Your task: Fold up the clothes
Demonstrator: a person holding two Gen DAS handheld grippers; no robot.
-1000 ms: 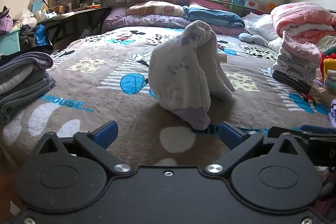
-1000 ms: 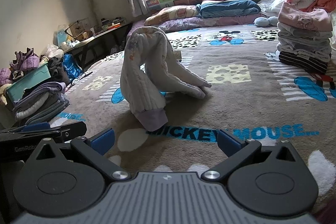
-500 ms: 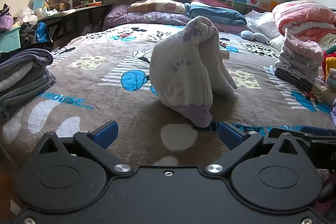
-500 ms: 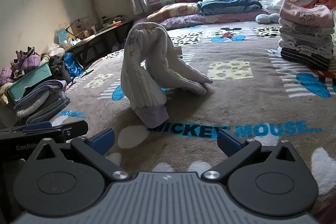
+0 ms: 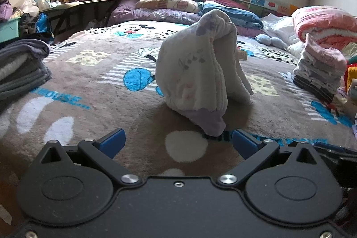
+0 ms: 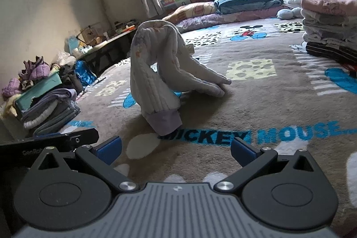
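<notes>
A white ribbed garment (image 5: 198,77) with a pale purple cuff stands bunched up in a hump on the brown Mickey Mouse blanket (image 5: 93,90). It also shows in the right wrist view (image 6: 156,79), with one part trailing flat to the right. My left gripper (image 5: 177,143) is open and empty, just short of the purple cuff. My right gripper (image 6: 176,150) is open and empty, also just short of the cuff. The left gripper's body (image 6: 51,144) shows at the left edge of the right wrist view.
A folded grey pile (image 5: 20,68) lies at the left. A stack of folded clothes (image 5: 319,68) stands at the right, with pink bedding (image 5: 323,21) behind. Pillows (image 5: 223,12) lie along the headboard. A cluttered desk (image 6: 107,41) and green bin (image 6: 38,88) stand left.
Both grippers have moved forward toward the garment, which now looks larger and closer. Both stay open and the garment keeps its shape.
</notes>
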